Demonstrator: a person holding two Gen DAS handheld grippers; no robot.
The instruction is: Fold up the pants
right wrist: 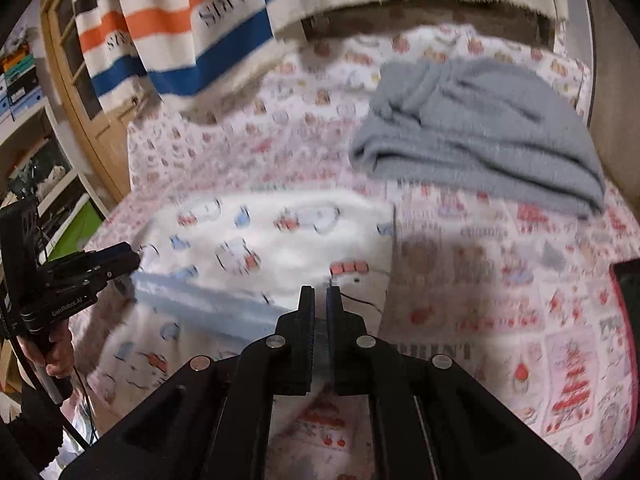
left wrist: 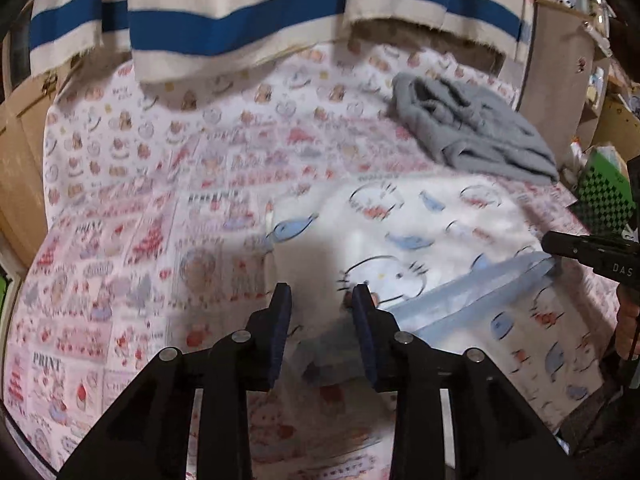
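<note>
White pants [left wrist: 400,216] with a cartoon cat print and a light-blue waistband [left wrist: 460,296] lie flat on the patterned bed sheet [left wrist: 160,200]. My left gripper [left wrist: 320,294] stands at the waistband's left end, its pads apart, with pale cloth showing in the gap but not pinched. My right gripper [right wrist: 320,292] is nearly closed on the waistband's [right wrist: 200,300] other end, white fabric of the pants [right wrist: 280,240] showing between the jaws. Each gripper shows in the other's view: the right gripper [left wrist: 550,242] at the right edge, the left gripper [right wrist: 134,258] at the left edge.
A folded grey fleece garment [right wrist: 480,128] lies at the bed's far right. A striped towel [left wrist: 240,20] in orange, blue and cream hangs over the far edge. A wooden cabinet [left wrist: 16,160] flanks one side, cluttered shelves [left wrist: 608,120] the other. A hand [right wrist: 56,352] grips the left handle.
</note>
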